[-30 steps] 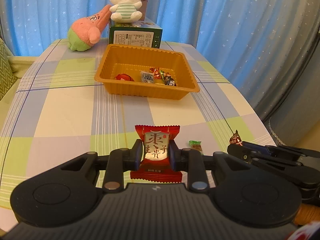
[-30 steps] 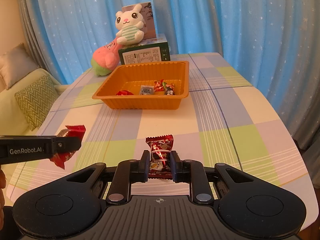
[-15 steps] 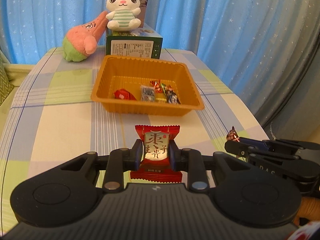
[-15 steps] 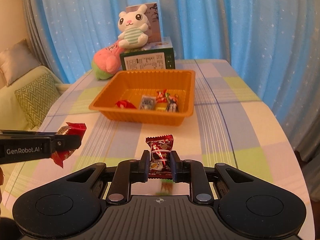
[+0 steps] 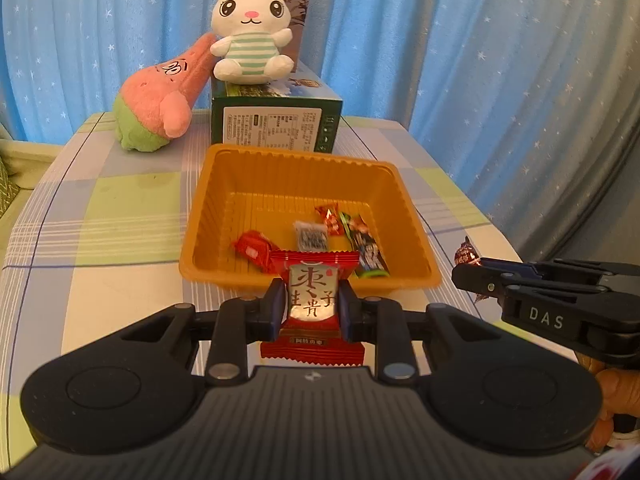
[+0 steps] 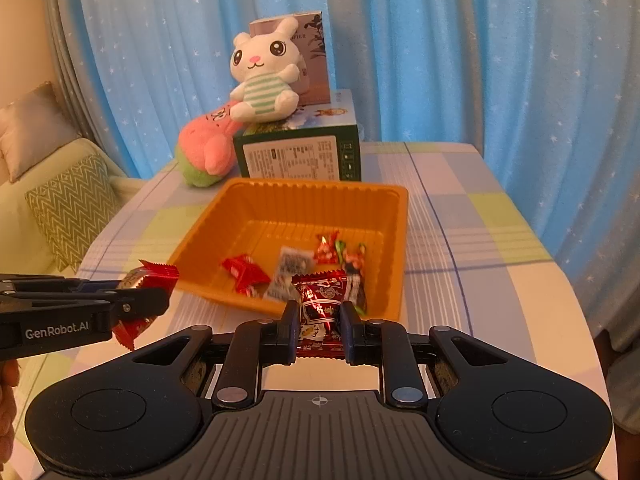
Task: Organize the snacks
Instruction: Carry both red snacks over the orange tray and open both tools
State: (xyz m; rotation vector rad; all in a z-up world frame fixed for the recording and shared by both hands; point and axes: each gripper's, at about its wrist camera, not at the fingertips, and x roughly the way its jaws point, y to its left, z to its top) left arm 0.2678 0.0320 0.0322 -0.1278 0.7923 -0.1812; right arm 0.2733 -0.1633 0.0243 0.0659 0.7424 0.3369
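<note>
The left gripper (image 5: 313, 307) has its jaws pinched narrow on a red snack packet with a silver label (image 5: 312, 304), which stands upright between the pads. The right gripper (image 6: 319, 320) is clamped just as tight on a dark red foil candy (image 6: 322, 306). Both hang just short of the near rim of the orange tray (image 5: 308, 280), right ahead of the jaws on the checked tablecloth (image 5: 112, 216). Inside the tray, beyond the fingertips, lie several small wrapped sweets, a red one (image 5: 253, 249) to the left of the others. Past the tray stands a green box (image 5: 276, 126) with a white plush rabbit (image 5: 250, 34) sitting on it and a pink plush toy (image 5: 160, 98) leaning at its left.
</note>
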